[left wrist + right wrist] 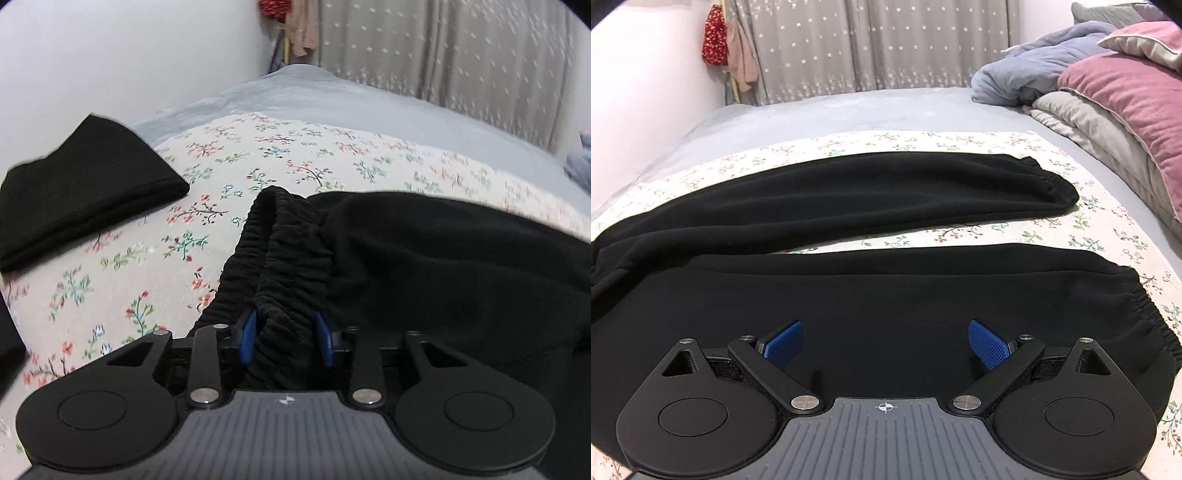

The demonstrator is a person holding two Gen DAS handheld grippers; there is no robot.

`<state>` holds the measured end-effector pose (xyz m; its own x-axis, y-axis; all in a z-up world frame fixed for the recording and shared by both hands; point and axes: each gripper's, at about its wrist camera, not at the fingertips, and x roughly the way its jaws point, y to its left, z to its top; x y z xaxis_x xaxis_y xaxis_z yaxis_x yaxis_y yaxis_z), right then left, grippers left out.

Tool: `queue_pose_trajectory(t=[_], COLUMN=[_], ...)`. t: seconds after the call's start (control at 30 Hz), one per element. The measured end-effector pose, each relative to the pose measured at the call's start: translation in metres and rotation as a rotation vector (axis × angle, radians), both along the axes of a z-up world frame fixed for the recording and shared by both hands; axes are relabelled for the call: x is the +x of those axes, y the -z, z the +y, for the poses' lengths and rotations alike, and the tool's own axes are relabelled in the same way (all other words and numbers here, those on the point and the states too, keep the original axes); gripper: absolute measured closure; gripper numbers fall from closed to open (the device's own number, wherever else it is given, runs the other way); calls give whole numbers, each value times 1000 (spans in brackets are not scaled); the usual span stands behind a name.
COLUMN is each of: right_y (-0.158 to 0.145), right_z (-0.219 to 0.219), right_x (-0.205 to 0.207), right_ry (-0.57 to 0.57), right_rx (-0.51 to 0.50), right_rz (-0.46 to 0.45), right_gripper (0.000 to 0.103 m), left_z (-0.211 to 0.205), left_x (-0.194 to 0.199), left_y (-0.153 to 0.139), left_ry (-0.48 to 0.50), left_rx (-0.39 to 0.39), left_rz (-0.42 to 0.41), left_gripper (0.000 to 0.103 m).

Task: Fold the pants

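Floral sheet (280, 155) over bed, black pants (886, 206) spread flat, legs toward 2 o'clock. Left gripper (286, 338) clenched on elastic waistband (291, 254); right gripper (884, 345) released above near leg. Step: first grasp. Next: right pinches, fold leg over.

L gripper (286, 338) pinches black pants' (443, 266) waistband (291, 251) (elastic, bunched) — floral sheet (147, 258) beneath.

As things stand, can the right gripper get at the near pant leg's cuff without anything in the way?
Probably yes. The right gripper is open above the near pant leg, and the cuff lies exposed off to its right on the floral sheet, with nothing lying on it. It would need a sideways move.
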<state>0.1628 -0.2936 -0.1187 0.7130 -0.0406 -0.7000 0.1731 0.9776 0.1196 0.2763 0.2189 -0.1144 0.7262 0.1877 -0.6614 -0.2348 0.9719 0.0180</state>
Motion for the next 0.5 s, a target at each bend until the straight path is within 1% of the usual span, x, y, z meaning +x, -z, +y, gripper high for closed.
queue_pose_trajectory(t=[0.03, 0.1, 0.2, 0.3, 0.33, 0.37, 0.43, 0.5], right_y=[0, 0, -4, -7, -8, -10, -12, -14], right_z=[0, -1, -4, -11, -13, -15, -18, -20], right_x=[0, -2, -5, -8, -9, -11, -14, -16], right_ry=[-2, 2, 7, 21, 25, 28, 32, 37], right_rx=[1, 7, 24, 43, 50, 58, 69, 72], right_rz=[0, -2, -15, -34, -39, -44, -55, -61], right_gripper=[6, 6, 8, 8, 8, 10, 11, 11], left_z=[1, 3, 4, 1, 2, 3, 2, 0], left_x=[0, 0, -4, -14, -17, -19, -20, -20], left_y=[2, 0, -6, -18, -23, -26, -24, -16], left_ry=[2, -2, -26, -84, -93, -88, -79, -53], left_rx=[2, -10, -9, 54, 57, 43, 48, 45], left_rz=[0, -4, -28, -72, -91, -101, -94, -69], left_gripper=[61, 69, 76, 78, 78, 79, 79, 79])
